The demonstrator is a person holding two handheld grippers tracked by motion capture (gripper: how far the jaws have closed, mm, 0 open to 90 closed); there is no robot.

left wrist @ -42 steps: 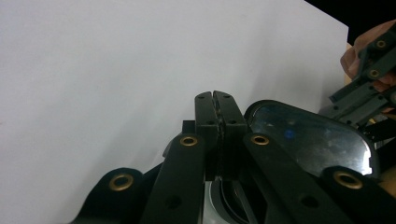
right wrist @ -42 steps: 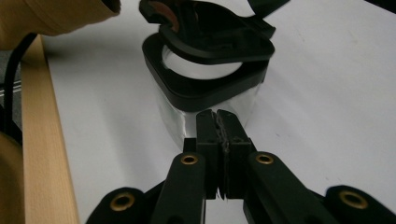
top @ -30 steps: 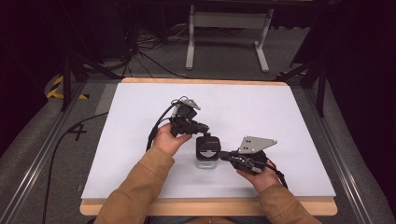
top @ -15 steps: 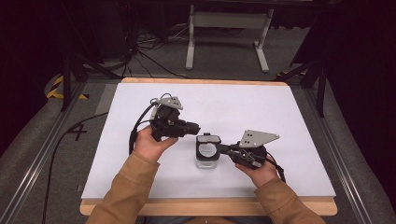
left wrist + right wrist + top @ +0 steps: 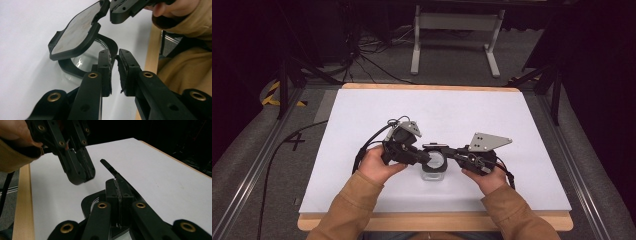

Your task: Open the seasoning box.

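While my right tool (image 5: pixel 451 151) pinches the black hinged lid (image 5: pixel 75 31) and holds it raised, the clear glass container (image 5: pixel 433 170) sits uncovered on the white desk (image 5: pixel 512 125) between my hands. My left tool (image 5: pixel 114 60), jaws slightly parted and gripping nothing, hovers at its black rim. Inside I cannot tell any contents.

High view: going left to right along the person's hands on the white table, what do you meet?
Left hand → left hand-held gripper → clear glass container with black rim → right hand-held gripper → right hand.
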